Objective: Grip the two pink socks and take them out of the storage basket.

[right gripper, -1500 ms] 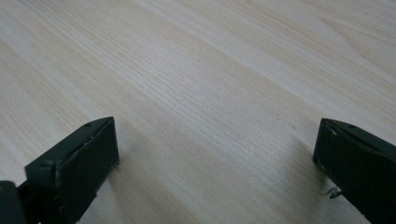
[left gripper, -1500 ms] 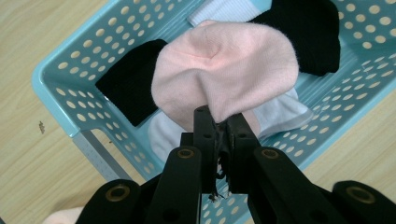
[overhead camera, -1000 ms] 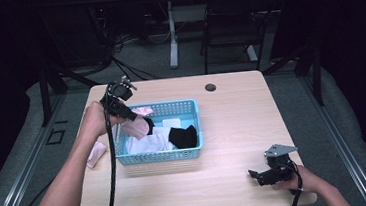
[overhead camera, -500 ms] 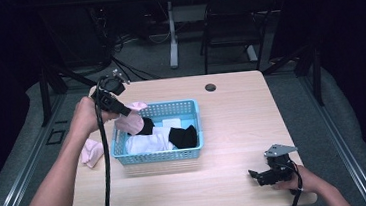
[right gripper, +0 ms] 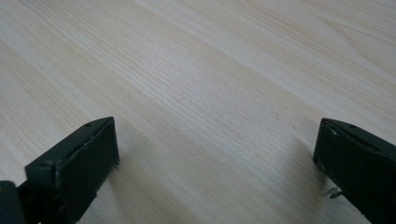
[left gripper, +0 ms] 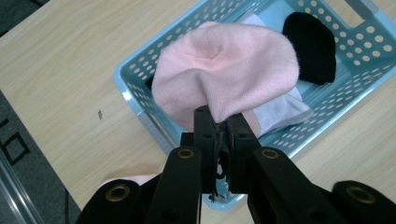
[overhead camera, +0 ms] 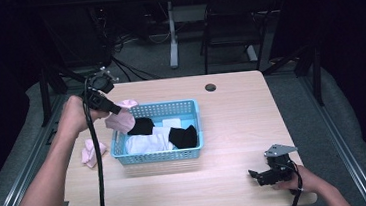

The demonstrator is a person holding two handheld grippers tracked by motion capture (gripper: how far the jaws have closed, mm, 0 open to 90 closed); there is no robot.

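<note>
Left gripper (overhead camera: pixel 114 109) pinches a pink sock (left gripper: pixel 224 79), held in the air over the left end of the blue basket (overhead camera: pixel 160 156), centre-left of the high view. One pink sock on the table (overhead camera: pixel 91 152) lies left of the basket, so at least one looks moved already. Black socks (overhead camera: pixel 183 136) and white cloth (overhead camera: pixel 147 142) remain inside. Right gripper (overhead camera: pixel 263 175), lower right, rests with jaws spread, holding nothing.
</note>
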